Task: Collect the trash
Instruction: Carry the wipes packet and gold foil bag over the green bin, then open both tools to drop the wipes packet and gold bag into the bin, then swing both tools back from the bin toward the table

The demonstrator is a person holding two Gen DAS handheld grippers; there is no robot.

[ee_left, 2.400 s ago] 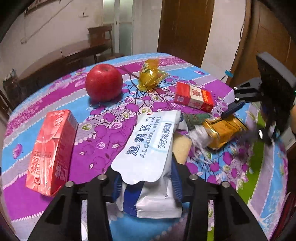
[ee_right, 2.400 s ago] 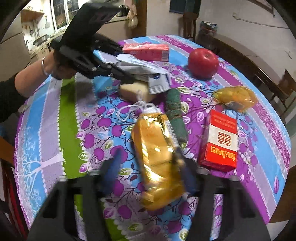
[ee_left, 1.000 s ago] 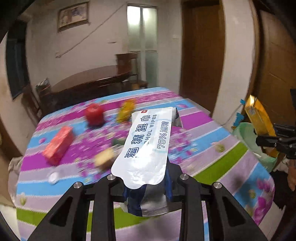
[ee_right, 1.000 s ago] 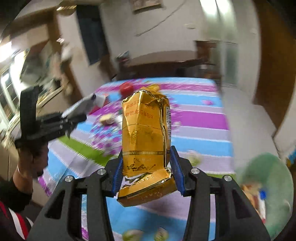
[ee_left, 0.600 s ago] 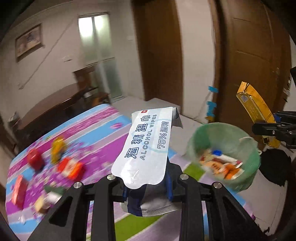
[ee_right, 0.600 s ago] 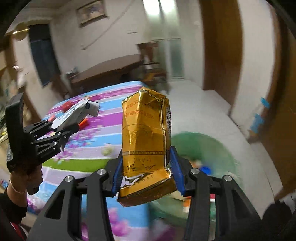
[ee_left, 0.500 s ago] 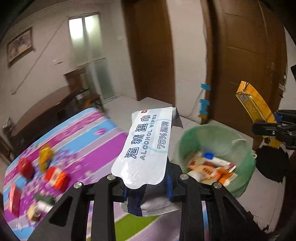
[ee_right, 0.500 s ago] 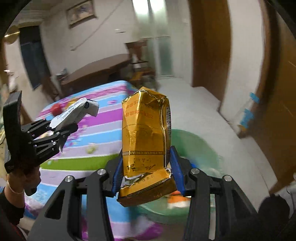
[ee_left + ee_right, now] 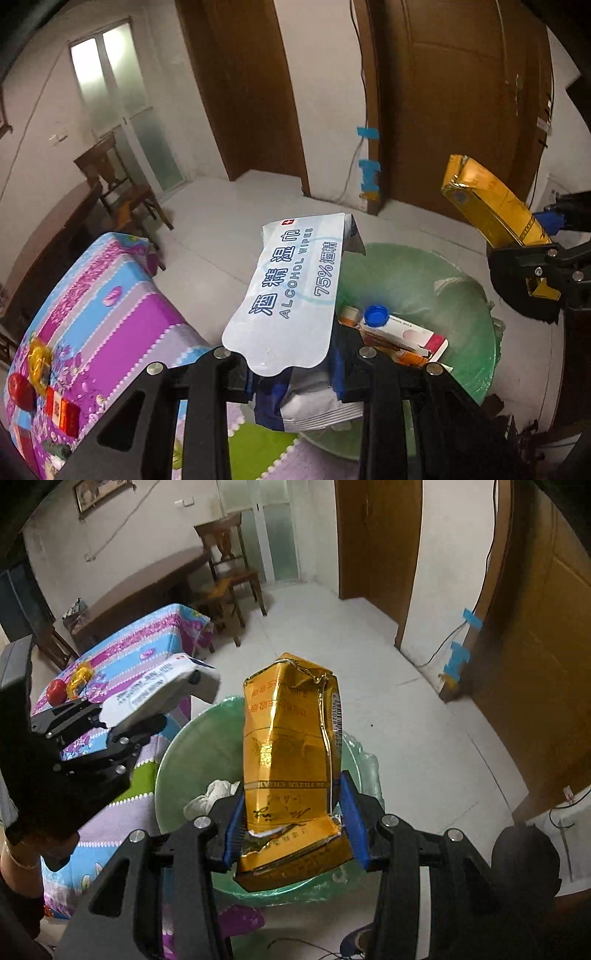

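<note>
My left gripper [image 9: 295, 373] is shut on a white and blue alcohol wipes pack [image 9: 291, 291] and holds it over the near rim of a green-lined trash bin [image 9: 476, 354]. My right gripper [image 9: 293, 823] is shut on a crumpled gold carton [image 9: 291, 764] and holds it upright above the same bin [image 9: 184, 760]. The bin holds a blue bottle cap [image 9: 375, 315], a flat box [image 9: 402, 332] and a white tissue [image 9: 210, 794]. Each gripper shows in the other's view: the right one with the gold carton [image 9: 491, 210], the left one with the wipes pack [image 9: 155, 690].
The table with the purple and blue flowered cloth [image 9: 107, 317] stands left of the bin, with a red apple [image 9: 20, 391], a yellow wrapper [image 9: 38, 360] and a red pack [image 9: 61, 411] on it. Wooden doors [image 9: 458, 110], a chair [image 9: 229, 572] and tiled floor lie beyond.
Both grippers have swung away from the table with their items and now hang over the bin. The bin has come closer and lower in both views.
</note>
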